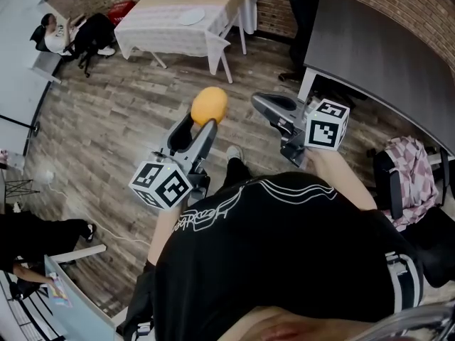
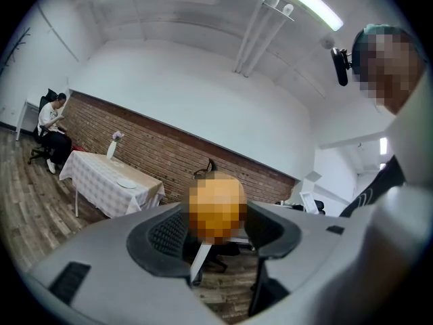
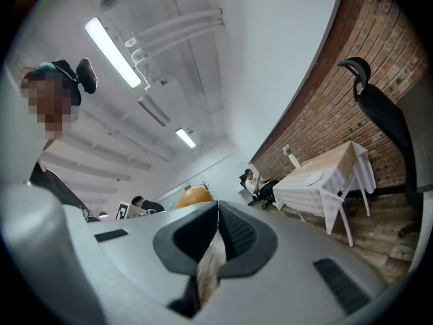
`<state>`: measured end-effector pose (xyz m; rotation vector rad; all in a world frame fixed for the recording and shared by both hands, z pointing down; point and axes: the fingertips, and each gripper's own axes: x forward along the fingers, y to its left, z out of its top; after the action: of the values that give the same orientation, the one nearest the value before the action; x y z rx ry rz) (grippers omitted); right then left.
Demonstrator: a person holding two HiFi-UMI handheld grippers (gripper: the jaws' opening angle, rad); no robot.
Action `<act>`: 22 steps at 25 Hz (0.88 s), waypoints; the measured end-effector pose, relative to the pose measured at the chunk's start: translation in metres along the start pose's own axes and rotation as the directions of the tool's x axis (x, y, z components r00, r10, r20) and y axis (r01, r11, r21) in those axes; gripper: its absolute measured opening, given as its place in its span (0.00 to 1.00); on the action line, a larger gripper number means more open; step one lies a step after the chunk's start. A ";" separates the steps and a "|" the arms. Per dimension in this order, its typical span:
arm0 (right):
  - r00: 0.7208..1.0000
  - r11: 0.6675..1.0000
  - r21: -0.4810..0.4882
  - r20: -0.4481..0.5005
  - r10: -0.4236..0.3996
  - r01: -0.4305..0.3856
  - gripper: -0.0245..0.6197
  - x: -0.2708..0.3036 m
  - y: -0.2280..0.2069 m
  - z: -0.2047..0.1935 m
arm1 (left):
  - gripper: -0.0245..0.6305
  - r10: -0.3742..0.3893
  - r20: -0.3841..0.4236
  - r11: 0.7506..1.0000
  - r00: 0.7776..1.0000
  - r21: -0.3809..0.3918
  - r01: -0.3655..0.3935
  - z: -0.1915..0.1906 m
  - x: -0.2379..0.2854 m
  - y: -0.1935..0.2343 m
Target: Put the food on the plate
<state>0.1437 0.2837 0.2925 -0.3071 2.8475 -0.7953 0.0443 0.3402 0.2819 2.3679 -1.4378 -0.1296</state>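
Note:
A round orange food item (image 1: 209,105) is held up in the air, with my left gripper (image 1: 201,123) shut on it; in the left gripper view the orange food (image 2: 216,202) sits between the two dark pads. My right gripper (image 1: 264,104) is beside it to the right, shut and with nothing in it (image 3: 217,208). The orange food (image 3: 193,196) also peeks over its left jaw in the right gripper view. A white plate (image 1: 192,16) lies on a table with a white cloth (image 1: 163,27) across the room, far from both grippers. The plate (image 2: 126,183) is small in the left gripper view.
Wooden floor lies between me and the table. A dark counter (image 1: 384,48) runs along the right, with a chair holding pink cloth (image 1: 409,180). A person stands by the table (image 1: 304,20); another sits at the far left (image 1: 57,30). A vase (image 2: 112,147) stands on the table.

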 end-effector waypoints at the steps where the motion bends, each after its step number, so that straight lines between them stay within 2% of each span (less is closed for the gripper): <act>1: 1.000 1.000 0.000 0.000 -0.001 0.001 0.03 0.004 -0.005 0.001 | 0.43 -0.001 0.001 1.000 1.000 -0.002 0.001 0.001 0.004 0.006; 11: 0.999 0.999 0.013 0.004 -0.041 0.041 0.03 0.064 -0.090 0.022 | 0.43 -0.019 -0.020 1.000 1.000 -0.022 0.018 0.022 0.070 0.093; 22: 0.995 0.995 0.041 0.023 -0.095 0.094 0.03 0.180 -0.200 0.092 | 0.43 -0.051 -0.062 0.998 0.997 -0.043 0.048 0.093 0.166 0.223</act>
<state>0.0204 0.0283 0.3013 -0.4459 2.8081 -0.8582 -0.0882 0.0787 0.2926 2.3534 -1.3359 -0.0962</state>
